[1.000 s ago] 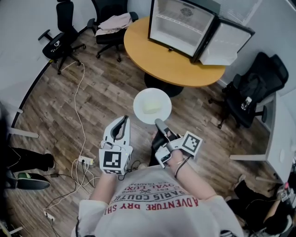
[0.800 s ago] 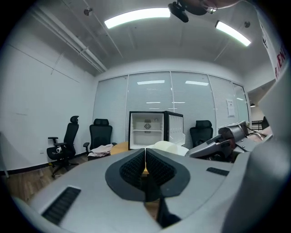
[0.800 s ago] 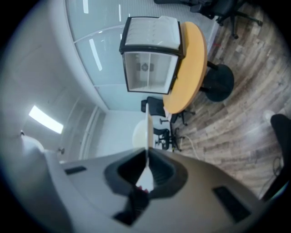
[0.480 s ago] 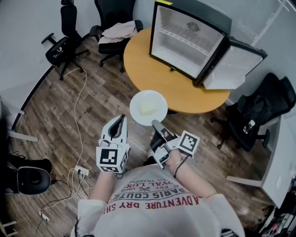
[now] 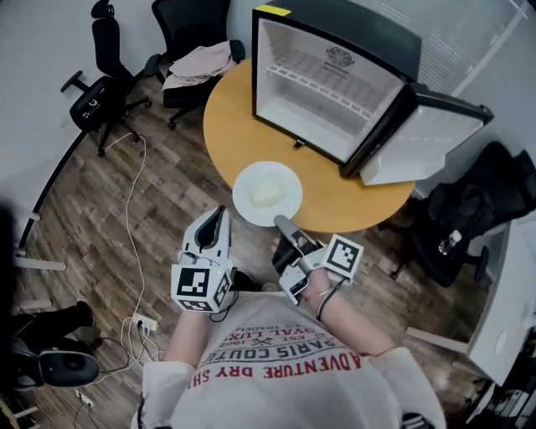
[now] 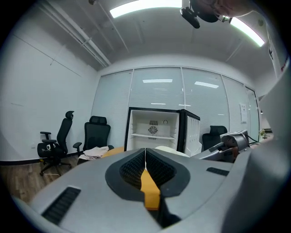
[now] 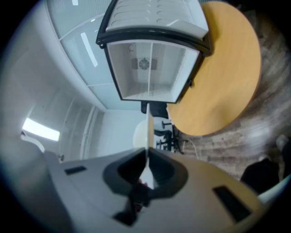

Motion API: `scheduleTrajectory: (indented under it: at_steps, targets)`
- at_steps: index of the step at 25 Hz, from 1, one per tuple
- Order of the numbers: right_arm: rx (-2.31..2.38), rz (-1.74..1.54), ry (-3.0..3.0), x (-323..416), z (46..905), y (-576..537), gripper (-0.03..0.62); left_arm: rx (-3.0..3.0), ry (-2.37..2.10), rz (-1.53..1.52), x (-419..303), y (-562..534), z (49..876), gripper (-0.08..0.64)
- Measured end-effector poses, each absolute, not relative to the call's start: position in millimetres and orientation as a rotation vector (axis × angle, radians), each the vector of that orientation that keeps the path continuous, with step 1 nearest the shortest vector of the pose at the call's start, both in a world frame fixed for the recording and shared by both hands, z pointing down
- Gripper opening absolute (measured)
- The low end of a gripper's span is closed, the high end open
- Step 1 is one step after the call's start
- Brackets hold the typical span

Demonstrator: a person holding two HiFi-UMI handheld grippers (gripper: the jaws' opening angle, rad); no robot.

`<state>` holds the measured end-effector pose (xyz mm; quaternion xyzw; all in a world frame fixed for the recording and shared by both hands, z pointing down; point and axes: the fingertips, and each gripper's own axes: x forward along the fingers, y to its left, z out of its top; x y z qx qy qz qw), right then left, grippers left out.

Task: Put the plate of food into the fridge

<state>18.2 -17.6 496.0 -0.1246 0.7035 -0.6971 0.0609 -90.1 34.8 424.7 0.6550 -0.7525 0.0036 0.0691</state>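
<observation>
Clamping one plate point(image 5: 267, 193) by its rim, the right gripper point(image 5: 283, 224) held it over one table's point(image 5: 230, 117) near edge. One open fridge point(image 5: 327, 92) stood at 1 o'clock. The left gripper point(image 5: 219, 214) was closed and empty.

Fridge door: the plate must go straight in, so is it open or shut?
Open. The fridge door is swung wide aside, and the fridge shows its white interior in the head view.

One plate point(image 5: 248, 186), one fridge point(image 5: 368, 29), one round table point(image 5: 228, 117), two claws point(image 5: 221, 213) point(image 5: 280, 223), three chairs point(image 5: 90, 94) point(image 5: 179, 25) point(image 5: 456, 222)
</observation>
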Motion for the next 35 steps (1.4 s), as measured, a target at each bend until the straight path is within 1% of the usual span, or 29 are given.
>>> scheduleTrajectory:
  at_steps: [9,20,28,35]
  targets:
    - [-0.484,-2.095,2.013,-17.7,506.8,-96.2,0.038,2.095,-2.132,0.062,-129.0,-67.9,442.2,0.029]
    - [-0.696,-1.872,1.850,-72.5,486.5,-201.6,0.038,2.445,-1.834,0.093,-179.2,-209.5,420.8,0.029]
    - [-0.834,-1.748,1.712,-71.6,483.7,-251.0,0.038,2.589,-1.652,0.104,-187.8,-267.8,418.7,0.029]
    - [-0.939,-1.701,1.654,-54.5,484.8,-284.8,0.038,2.589,-1.553,0.048,-181.6,-293.1,417.9,0.029]
